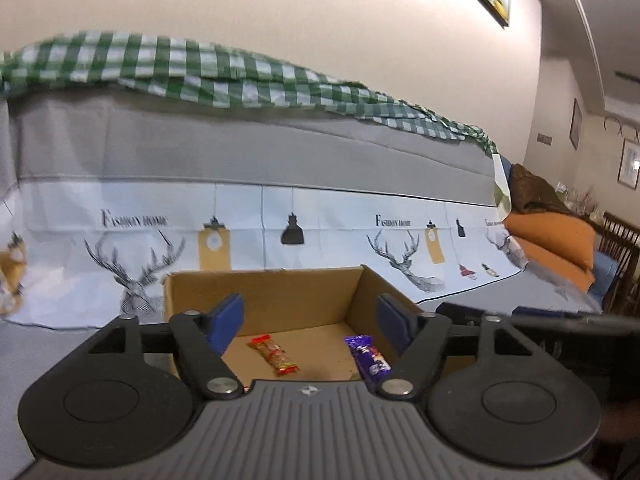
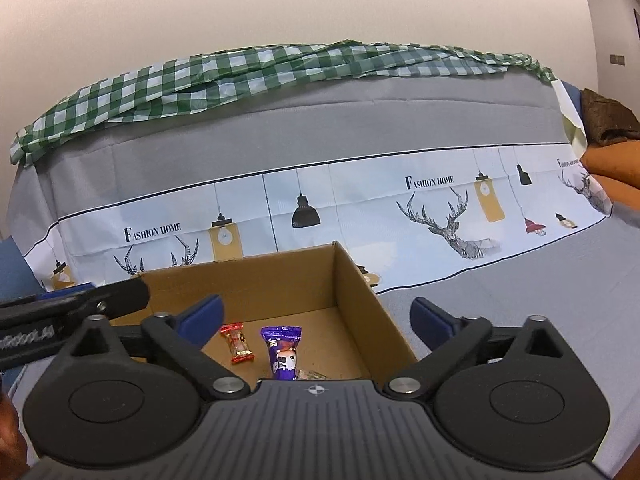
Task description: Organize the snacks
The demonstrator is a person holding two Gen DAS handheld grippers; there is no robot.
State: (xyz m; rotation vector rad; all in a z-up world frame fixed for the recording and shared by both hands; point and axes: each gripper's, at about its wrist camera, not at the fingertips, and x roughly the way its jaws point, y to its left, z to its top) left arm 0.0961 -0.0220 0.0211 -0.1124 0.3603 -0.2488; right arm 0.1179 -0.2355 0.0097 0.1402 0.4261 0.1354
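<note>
An open cardboard box (image 1: 264, 278) stands on a grey cloth-covered surface. On its floor lie a red-wrapped snack (image 1: 273, 354) and a purple-wrapped snack (image 1: 368, 356), apart from each other. My left gripper (image 1: 310, 316) hovers over the box's near side, open, with nothing between its blue pads. In the right wrist view the same box (image 2: 240, 280) holds the red snack (image 2: 238, 344) and the purple snack (image 2: 282, 354). My right gripper (image 2: 318, 312) stands open wide, straddling the box's right wall, with nothing held. A small pale wrapper (image 2: 310, 375) peeks out by the purple snack.
Behind the box rises a sofa back under a deer-print cloth (image 2: 440, 216) and a green checked cloth (image 2: 240, 76). Orange cushions (image 1: 556, 240) and a wooden chair (image 1: 620, 240) are at the right. The other tool's black frame (image 2: 72, 308) juts in at the left.
</note>
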